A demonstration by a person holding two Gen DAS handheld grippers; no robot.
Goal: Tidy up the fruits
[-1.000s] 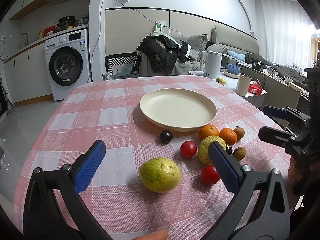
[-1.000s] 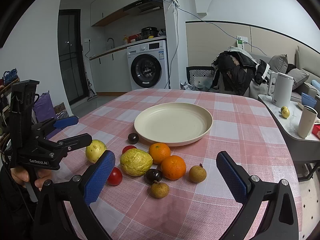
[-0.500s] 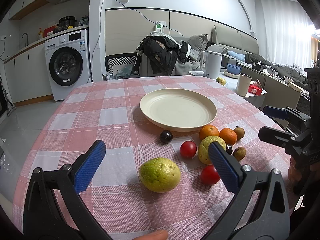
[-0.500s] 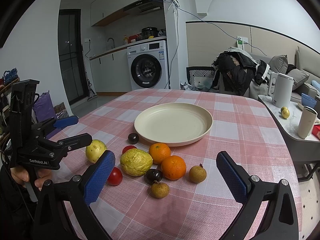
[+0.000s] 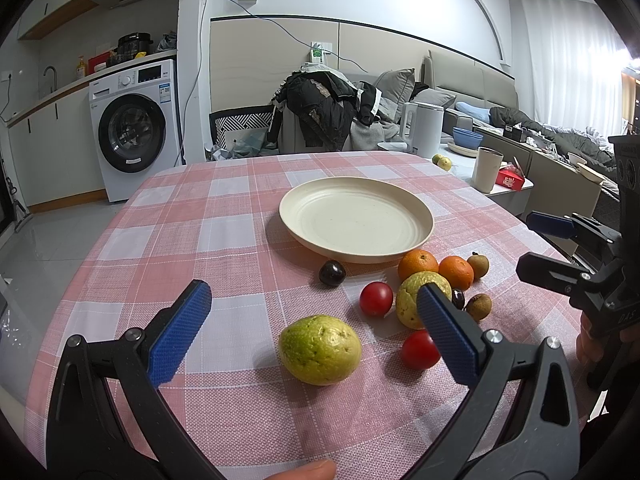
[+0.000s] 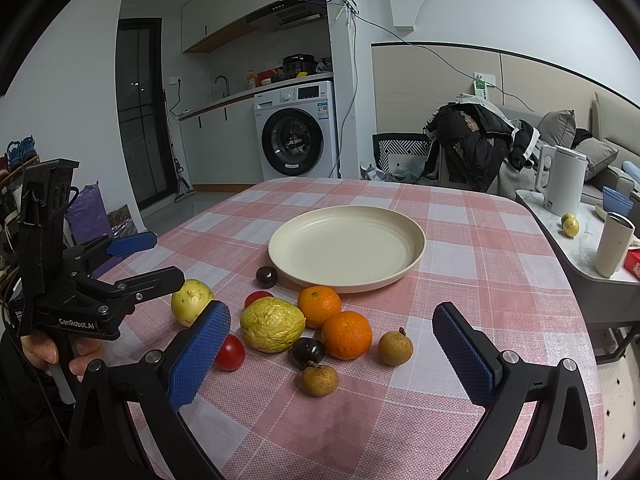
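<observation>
Round table with a pink-and-white checked tablecloth (image 5: 224, 236); far half and left side bare, lots of free room there. Cream plate (image 5: 356, 216) sits near the middle, nothing on it, open cloth all round it except the near rim.

Fruit is bunched just in front of the plate toward the right edge. Green guava (image 5: 319, 349) lies alone, nearest the left gripper (image 5: 308, 334), whose blue pads are spread wide, holding nothing, hovering above the cloth with the guava between them in view. One red tomato (image 5: 420, 349) just right of the guava, partly behind the right pad. Second tomato (image 5: 376, 298) beside a wrinkled yellow fruit (image 6: 273, 323). Dark plum (image 5: 332, 273) just beside the plate rim. Two oranges (image 6: 346, 334) touching each other, the farther one close to the rim. Another dark fruit (image 6: 307, 352) squeezed between yellow fruit and near orange. Two small brown longans (image 6: 395, 347), one apart on the right, one nearest the camera.

Right gripper (image 6: 330, 354) also wide open and empty, above the cluster; free cloth to its right up to the table edge.

Off the right edge: a side counter with a white kettle (image 6: 563, 181) and a cup (image 6: 614, 243), close to the table. Washing machine (image 6: 296, 130) and a chair piled with clothes (image 6: 476, 140) beyond the far edge, well apart.
</observation>
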